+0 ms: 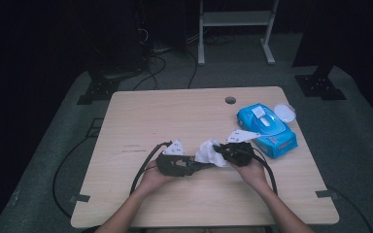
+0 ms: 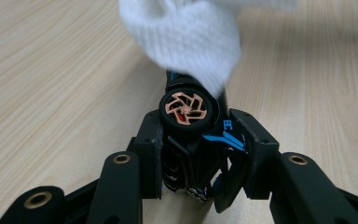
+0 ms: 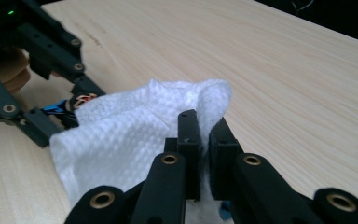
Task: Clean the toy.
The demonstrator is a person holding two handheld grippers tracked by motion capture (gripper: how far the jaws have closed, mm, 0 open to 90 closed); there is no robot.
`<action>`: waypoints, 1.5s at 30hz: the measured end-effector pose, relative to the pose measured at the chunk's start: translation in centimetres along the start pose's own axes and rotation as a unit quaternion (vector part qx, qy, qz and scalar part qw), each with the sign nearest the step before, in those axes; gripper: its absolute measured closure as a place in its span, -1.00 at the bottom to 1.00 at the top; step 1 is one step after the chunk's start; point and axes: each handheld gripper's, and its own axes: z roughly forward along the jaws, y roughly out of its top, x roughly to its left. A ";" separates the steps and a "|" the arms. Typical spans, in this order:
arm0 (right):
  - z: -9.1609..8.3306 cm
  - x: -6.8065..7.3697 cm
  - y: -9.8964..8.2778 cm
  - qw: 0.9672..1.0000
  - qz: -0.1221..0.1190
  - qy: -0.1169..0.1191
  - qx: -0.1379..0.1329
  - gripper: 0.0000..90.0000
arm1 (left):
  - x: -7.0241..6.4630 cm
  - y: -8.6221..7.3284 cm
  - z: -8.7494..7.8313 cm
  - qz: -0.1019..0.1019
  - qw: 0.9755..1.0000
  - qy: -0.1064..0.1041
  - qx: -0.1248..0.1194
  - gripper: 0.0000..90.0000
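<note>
Left gripper (image 2: 200, 154) jaws clamped on a black toy car (image 2: 191, 140), copper-spoked wheel facing up, held just above the surface (image 1: 175, 111). Right gripper (image 3: 205, 140) jaws pinched narrow on a white wipe (image 3: 121, 140) draped against the car. Blue wipe pack (image 1: 267, 127) lies near, to the right.

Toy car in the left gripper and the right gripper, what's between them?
The white wipe: pinched in the right gripper, it drapes over the toy car that the left gripper clamps, as both gripper views show.
</note>
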 end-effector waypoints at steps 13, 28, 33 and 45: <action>1.5 2.5 0.7 0.999 -0.012 0.034 0.003 0.90 | 0.0 0.0 0.1 -0.002 1.000 0.000 -0.004 0.29; 1.5 1.9 0.9 0.999 -0.022 0.021 0.012 0.90 | 0.0 0.0 0.0 0.004 1.000 0.000 -0.002 0.29; -0.4 -0.8 -0.2 1.000 0.012 -0.004 0.005 0.90 | 0.1 0.0 0.1 0.006 1.000 0.001 -0.001 0.29; -0.4 -0.2 0.1 1.000 0.005 -0.006 0.005 0.90 | 0.3 0.5 0.1 0.014 1.000 0.006 0.007 0.29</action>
